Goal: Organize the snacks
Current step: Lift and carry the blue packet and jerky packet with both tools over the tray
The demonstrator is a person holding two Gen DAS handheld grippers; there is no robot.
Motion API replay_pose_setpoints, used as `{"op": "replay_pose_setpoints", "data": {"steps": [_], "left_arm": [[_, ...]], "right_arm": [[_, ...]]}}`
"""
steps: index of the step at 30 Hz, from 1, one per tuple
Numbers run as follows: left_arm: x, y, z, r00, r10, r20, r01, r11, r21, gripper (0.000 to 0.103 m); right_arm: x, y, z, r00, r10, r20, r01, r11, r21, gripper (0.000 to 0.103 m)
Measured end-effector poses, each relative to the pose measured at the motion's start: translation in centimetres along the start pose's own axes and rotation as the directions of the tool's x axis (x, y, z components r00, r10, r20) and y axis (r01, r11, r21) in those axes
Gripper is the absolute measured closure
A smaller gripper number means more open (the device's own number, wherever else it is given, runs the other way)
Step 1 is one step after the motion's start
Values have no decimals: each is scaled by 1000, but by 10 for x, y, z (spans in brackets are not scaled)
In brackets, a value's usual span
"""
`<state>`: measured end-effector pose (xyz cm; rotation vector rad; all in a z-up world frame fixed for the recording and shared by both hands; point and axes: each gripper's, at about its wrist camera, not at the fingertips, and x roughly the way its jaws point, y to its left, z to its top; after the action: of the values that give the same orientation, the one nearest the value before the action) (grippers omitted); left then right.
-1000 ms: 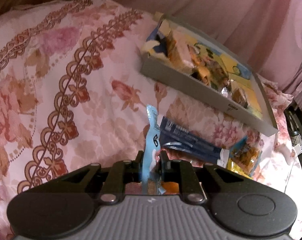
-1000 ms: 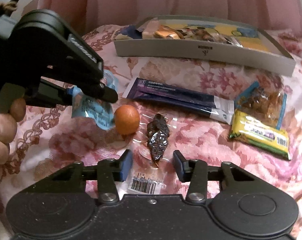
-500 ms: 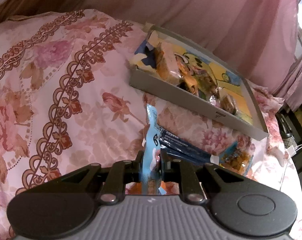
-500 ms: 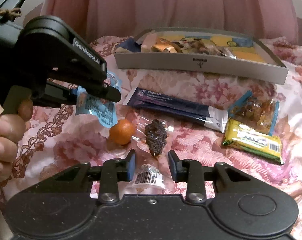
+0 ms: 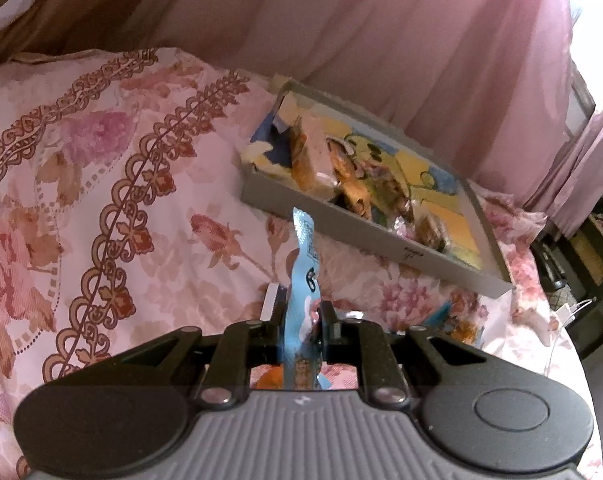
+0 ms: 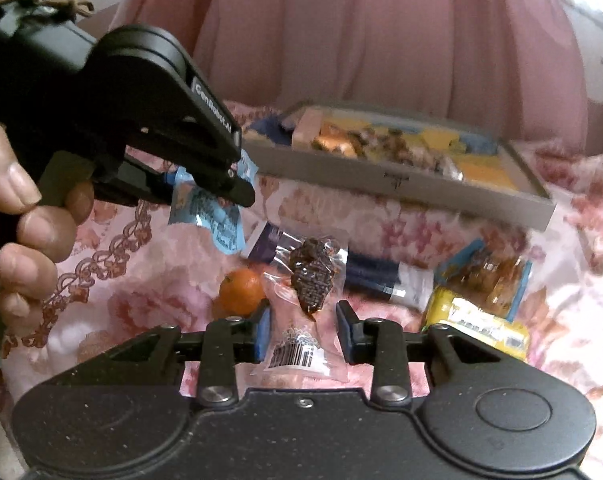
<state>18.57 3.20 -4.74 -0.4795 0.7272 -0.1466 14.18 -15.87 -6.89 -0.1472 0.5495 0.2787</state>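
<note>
Left tool (image 5: 300, 316) clamps a light-blue snack packet (image 5: 303, 280) above the floral bedspread (image 5: 101, 184). Right tool (image 6: 303, 320), partly spread, brackets a clear-wrapped dark snack (image 6: 311, 272); grey snack tray (image 6: 401, 184) lies beyond.

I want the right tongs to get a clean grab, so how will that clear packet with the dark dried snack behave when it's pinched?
The clear packet looks thin and crinkly, so it will probably flop and slide. Its dark lump sits at the far end, likely making that end droop. It seems light; the open right tongs should lift it easily.
</note>
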Motion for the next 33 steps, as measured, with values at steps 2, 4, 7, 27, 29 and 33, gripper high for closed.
{"op": "replay_pose_setpoints", "data": {"steps": [2, 4, 7, 27, 29, 33], "left_arm": [[-4, -1, 1, 1000, -13, 22, 13, 1000, 0, 86], [-7, -3, 4, 998, -26, 48, 26, 1000, 2, 86], [-11, -8, 8, 995, -35, 96, 32, 999, 23, 86], [35, -58, 67, 954, -155, 255, 138, 987, 84, 86], [45, -63, 73, 950, -173, 259, 157, 984, 83, 86], [67, -69, 83, 947, -202, 249, 189, 979, 75, 86]], "right_arm": [[-3, -1, 3, 999, -13, 31, 13, 1000, -8, 68], [-7, -3, 7, 998, -29, 63, 30, 999, -12, 67], [-10, -9, 14, 993, -51, 108, 51, 999, -2, 67], [9, -64, 73, 947, -162, 279, 171, 985, -8, 66], [17, -75, 82, 941, -173, 290, 190, 981, -30, 66], [32, -100, 98, 936, -192, 296, 210, 977, -30, 66]]}}
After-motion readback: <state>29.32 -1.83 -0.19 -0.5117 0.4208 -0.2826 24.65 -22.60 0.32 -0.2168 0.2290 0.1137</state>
